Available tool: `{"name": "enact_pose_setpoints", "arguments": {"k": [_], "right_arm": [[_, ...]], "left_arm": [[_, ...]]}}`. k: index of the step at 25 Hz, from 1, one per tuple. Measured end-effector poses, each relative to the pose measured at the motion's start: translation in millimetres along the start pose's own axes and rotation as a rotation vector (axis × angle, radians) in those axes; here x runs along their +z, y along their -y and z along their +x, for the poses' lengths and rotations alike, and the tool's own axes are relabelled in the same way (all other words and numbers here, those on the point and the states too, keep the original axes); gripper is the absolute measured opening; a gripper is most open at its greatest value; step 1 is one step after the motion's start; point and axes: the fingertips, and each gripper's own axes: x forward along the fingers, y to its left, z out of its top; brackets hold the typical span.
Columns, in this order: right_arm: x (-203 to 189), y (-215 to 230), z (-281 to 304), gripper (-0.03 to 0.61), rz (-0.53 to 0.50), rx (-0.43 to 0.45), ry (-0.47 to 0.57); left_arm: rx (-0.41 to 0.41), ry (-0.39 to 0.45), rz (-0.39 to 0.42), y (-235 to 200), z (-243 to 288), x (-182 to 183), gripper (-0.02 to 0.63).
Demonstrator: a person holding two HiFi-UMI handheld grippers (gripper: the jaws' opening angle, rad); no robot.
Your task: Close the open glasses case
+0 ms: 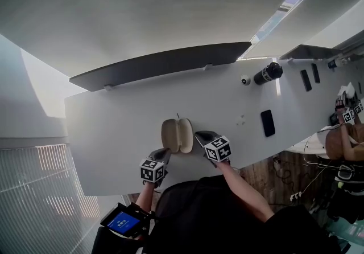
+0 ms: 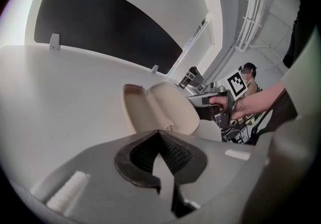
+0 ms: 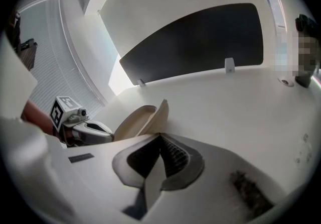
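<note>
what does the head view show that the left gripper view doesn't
Only the head view: the black phone and a blue-lit screen by the person's left arm. Only the left gripper view: the ribbed jaws of the left gripper, tips together on nothing. Both: the open glasses case, the right gripper beside it, and the dark panel behind.

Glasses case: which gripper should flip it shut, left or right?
Probably right. The right gripper sits close beside the glasses case, whose tilted-up half stands straight ahead of its shut jaws. The left gripper waits lower, by the other half's near end.
</note>
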Motion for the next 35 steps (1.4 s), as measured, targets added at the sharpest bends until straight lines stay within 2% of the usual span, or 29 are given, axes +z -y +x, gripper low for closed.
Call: {"name": "enact_pose_setpoints", "arguments": {"k": [5,13,20,25,30,35], "right_arm": [[1.3,-6.0,6.1,0.005,0.000,0.006,0.007],[24.8,-30.0,1.6,0.005,-0.061,0.023,0.042],[43.9,-55.9,8.8,0.005,-0.144,0.065,0.056],[47.0,-70.8,20.6,0.005,-0.198,0.090,0.028],[47.8,-85.5,33.4,0.005,-0.206,0.150,0.033],[48.2,-102.0,50.1,0.005,-0.249,0.193,0.006]], "left_arm": [[-0.023,0.010,-0.001,-2.5,2.2,-3.2,0.006],[-0.053,0.028,-0.015,-3.2,-1.0,-2.9,0.006],[-0.061,0.042,-0.023,-5.4,-0.4,-3.6,0.006],[-0.082,0.042,-0.027,-2.4,-0.5,-2.5,0.006],[-0.101,0.044,-0.039,-0.3,0.8,-2.2,0.006],[-0.059,0.033,-0.031,-6.3,-5.5,-4.2,0.006]]}}
